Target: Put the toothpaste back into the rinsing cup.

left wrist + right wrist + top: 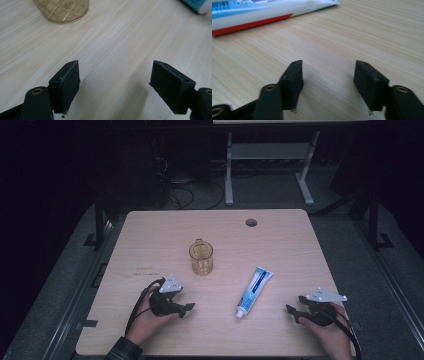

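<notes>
A clear amber glass mug (201, 257) stands upright near the middle of the wooden table (150, 230); its base shows as the mug (62, 10) in the left gripper view. A blue and white toothpaste tube (254, 291) lies flat to its right, cap toward me, and the tube (262, 12) crosses the top of the right gripper view. My left gripper (189, 308) rests low at the front left, jaws wide apart with nothing between them. My right gripper (291, 312) sits at the front right, pointing toward the tube, jaws apart and empty.
A round cable hole (251, 222) sits near the table's far edge. Behind the table stand a white metal frame (270, 165) and loose cables on a dark floor. Bare tabletop lies between the two grippers.
</notes>
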Available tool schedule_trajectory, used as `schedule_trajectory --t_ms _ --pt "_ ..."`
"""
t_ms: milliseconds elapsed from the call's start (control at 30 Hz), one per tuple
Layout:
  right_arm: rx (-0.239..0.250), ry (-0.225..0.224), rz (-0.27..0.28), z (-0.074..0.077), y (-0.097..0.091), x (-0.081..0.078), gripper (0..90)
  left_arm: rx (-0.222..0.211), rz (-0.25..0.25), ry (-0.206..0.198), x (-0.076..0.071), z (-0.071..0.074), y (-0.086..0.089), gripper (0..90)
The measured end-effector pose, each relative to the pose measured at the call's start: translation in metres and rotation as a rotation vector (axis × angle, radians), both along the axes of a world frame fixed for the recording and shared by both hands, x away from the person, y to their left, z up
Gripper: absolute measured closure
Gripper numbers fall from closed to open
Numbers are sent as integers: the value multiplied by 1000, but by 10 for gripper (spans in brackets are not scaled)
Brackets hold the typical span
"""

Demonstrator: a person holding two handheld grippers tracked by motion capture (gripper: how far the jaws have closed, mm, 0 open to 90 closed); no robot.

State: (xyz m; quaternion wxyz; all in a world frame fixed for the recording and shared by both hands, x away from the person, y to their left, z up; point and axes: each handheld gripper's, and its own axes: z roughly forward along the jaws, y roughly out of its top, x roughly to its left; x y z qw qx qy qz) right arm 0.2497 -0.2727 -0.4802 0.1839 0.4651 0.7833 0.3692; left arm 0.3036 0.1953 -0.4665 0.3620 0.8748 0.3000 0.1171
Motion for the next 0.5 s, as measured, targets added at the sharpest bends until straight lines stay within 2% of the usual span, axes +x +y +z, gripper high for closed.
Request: schedule_trajectory --t_ms 67,167,300,333,433,500 --pt "13 6 0 1 -2 1 527 14 19 -3 2 -2 2 220" --pt "35 -7 8 4 -2 2 703 21 37 -3 6 -4 6 206" --pt "39 -12 28 10 2 6 867 23 59 -11 7 -5 8 196" --pt "45 -11 34 11 4 7 896 13 60 -19 7 -6 10 181" --pt "54 -6 45 15 8 11 900 -14 61 -40 6 -10 12 170" --pt "60 -1 49 17 11 13 900 -11 67 -35 6 -10 12 158"
